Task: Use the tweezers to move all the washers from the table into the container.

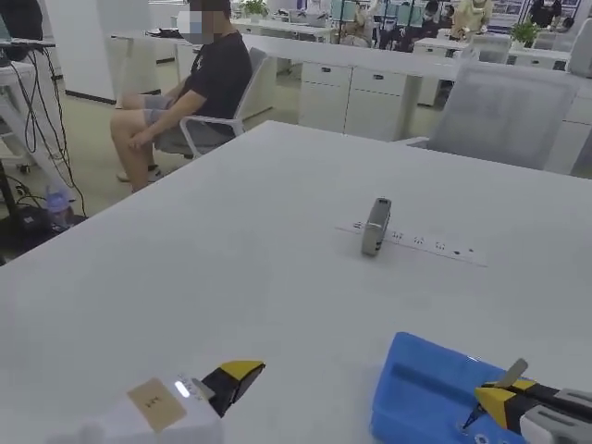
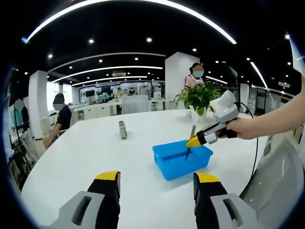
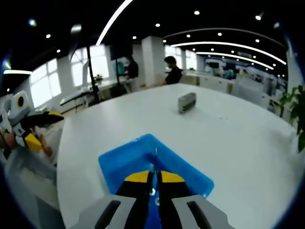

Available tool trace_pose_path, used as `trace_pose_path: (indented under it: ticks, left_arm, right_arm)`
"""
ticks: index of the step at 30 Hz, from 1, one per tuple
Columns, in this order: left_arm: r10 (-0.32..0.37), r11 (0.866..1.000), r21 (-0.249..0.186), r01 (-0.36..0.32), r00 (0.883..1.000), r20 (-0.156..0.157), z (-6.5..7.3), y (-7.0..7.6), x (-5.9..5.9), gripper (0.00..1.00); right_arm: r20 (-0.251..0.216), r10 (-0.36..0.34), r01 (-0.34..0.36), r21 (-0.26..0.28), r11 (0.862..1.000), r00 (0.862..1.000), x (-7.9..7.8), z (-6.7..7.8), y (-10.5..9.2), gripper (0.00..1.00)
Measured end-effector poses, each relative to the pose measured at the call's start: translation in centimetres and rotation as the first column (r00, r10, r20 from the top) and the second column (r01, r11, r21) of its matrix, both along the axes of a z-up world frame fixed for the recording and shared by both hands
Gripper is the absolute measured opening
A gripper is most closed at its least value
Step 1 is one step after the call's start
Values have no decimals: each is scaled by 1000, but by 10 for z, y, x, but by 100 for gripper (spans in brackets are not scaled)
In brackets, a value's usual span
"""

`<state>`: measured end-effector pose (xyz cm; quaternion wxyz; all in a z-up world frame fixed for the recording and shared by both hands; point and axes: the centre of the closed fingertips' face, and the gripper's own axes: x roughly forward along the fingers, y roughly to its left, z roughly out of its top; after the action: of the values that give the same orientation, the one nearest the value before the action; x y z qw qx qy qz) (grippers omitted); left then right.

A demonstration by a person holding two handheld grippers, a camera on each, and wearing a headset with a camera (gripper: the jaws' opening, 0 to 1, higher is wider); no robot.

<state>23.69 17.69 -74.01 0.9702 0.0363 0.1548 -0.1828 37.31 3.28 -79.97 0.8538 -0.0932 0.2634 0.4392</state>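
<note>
Reaching in from the right edge of the left gripper view, a bare forearm and hand (image 2: 243,128) hold the right gripper (image 2: 196,140) sloped down and to the left over the blue container (image 2: 183,161). Its yellow-tipped jaws are clenched on the tweezers (image 2: 190,142), which stand nearly upright with their tips down inside the container. In the right gripper view the two jaws press together around the tweezers' thin shaft, which runs forward over the blue floor of the container. Whether a washer sits between the tips is too small to tell.

The left gripper (image 1: 242,375) lies low at the bottom left of the head view, roughly level, its tip aimed right toward the container. In its own view the jaws stand wide apart, released and empty, over bare white table (image 1: 231,268).

The container sits on the table near the person's edge, between the two grippers. Farther across stands a small grey device (image 1: 375,227), well apart from the container.
</note>
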Motion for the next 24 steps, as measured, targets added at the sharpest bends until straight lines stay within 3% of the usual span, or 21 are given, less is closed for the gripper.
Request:
trace_pose_path:
  ticks: [7,11,18,24]
  left_arm:
    - [-1,1000,3,1,1000,-1,0,0,0,61]
    - [0,1000,6,0,1000,-2,-1,0,0,61]
    - [0,1000,6,0,1000,-1,0,0,1,60]
    - [0,1000,4,0,1000,-1,0,0,0,61]
  right_arm:
    - [1,9,-9,-16,1000,1000,3,-4,-2,2]
    - [0,26,-26,1,1000,1000,1,-4,1,3]
    - [27,29,-29,5,1000,999,-1,0,3,3]
    - [31,20,-21,47,999,999,-5,12,3,3]
